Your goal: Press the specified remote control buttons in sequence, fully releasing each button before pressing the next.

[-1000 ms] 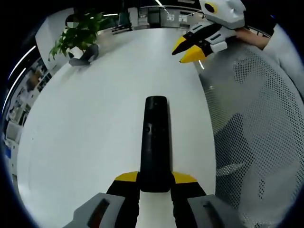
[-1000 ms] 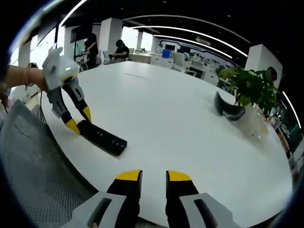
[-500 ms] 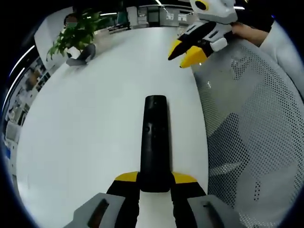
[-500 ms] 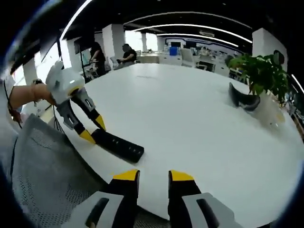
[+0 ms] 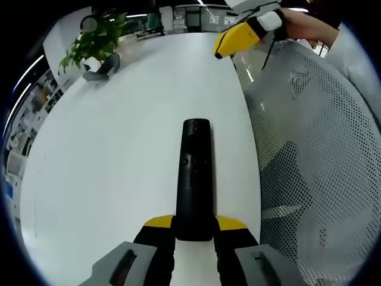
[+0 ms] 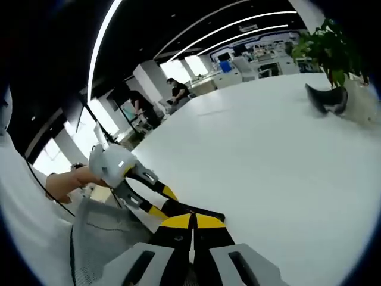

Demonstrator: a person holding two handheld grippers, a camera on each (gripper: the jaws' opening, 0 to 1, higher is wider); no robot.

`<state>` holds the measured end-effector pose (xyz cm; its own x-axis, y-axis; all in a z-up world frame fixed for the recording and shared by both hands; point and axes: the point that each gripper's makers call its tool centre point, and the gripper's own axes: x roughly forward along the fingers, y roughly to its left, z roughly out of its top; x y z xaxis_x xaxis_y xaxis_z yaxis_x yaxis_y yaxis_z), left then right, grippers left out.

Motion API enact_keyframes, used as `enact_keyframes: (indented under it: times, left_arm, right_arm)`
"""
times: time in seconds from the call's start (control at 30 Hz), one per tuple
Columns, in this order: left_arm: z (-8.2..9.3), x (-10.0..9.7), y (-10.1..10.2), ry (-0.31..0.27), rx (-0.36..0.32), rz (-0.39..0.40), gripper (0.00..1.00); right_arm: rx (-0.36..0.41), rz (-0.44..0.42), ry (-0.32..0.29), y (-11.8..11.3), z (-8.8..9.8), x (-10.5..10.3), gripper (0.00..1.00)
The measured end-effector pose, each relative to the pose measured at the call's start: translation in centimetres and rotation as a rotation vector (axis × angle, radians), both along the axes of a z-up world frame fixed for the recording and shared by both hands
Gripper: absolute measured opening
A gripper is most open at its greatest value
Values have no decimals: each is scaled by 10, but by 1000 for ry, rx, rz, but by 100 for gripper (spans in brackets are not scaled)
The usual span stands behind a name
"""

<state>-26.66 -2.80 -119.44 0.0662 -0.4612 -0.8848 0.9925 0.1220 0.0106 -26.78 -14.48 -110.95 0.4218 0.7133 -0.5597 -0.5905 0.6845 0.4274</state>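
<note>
A long black remote (image 5: 194, 173) lies flat on the white table (image 5: 107, 155), pointing away from me. My left gripper (image 5: 194, 222) is shut on the remote's near end, yellow tips on either side. In the right gripper view, the left gripper (image 6: 162, 202) shows as a white body held by a hand, gripping the remote (image 6: 199, 213) by the table edge. My right gripper (image 6: 191, 221) is shut, its yellow tips touching with nothing between them. It hovers just in front of the remote. In the left gripper view, the right gripper (image 5: 231, 40) is at the top, above the table's edge.
A grey mesh chair back (image 5: 315, 155) stands along the right of the table. A potted plant (image 5: 95, 42) and a dark curved object (image 5: 102, 67) sit at the table's far side. People (image 6: 177, 92) sit at desks far behind.
My right gripper has shut its jaws and swung, so its view has rolled and now looks over the remote. In the left gripper view it has risen toward the top. The remote stays gripped.
</note>
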Motion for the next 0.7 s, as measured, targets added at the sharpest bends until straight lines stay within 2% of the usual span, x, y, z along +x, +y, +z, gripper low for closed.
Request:
enact_keyframes:
  times: [0.07,0.17,0.2,0.3,0.37,0.4,0.5,0.63,0.7]
  left_arm:
    - [0,0,0,-4,-3,-17,25]
    - [0,0,0,-2,-5,-29,25]
    - [0,0,0,-4,-7,-43,25]
    - [0,-1,0,0,-10,-69,25]
    - [0,-1,0,0,-5,-92,25]
    - [0,-1,0,1,0,-98,25]
    - [-1,0,0,2,17,-125,25]
    - [-1,0,0,8,9,-117,25]
    - [-2,0,0,8,14,-110,25]
  right_arm:
    - [-62,67,10,5,-13,1,0]
    - [-179,179,-7,9,-30,4,0]
    - [-250,228,-38,9,-38,7,0]
    - [-375,386,-98,11,-52,8,0]
    - [-408,482,-109,16,-59,5,0]
    - [-438,506,-70,11,-64,1,0]
    - [-439,548,-79,16,-68,2,0]
    - [-464,572,-72,15,-72,3,0]
    - [-484,624,-82,15,-72,1,0]
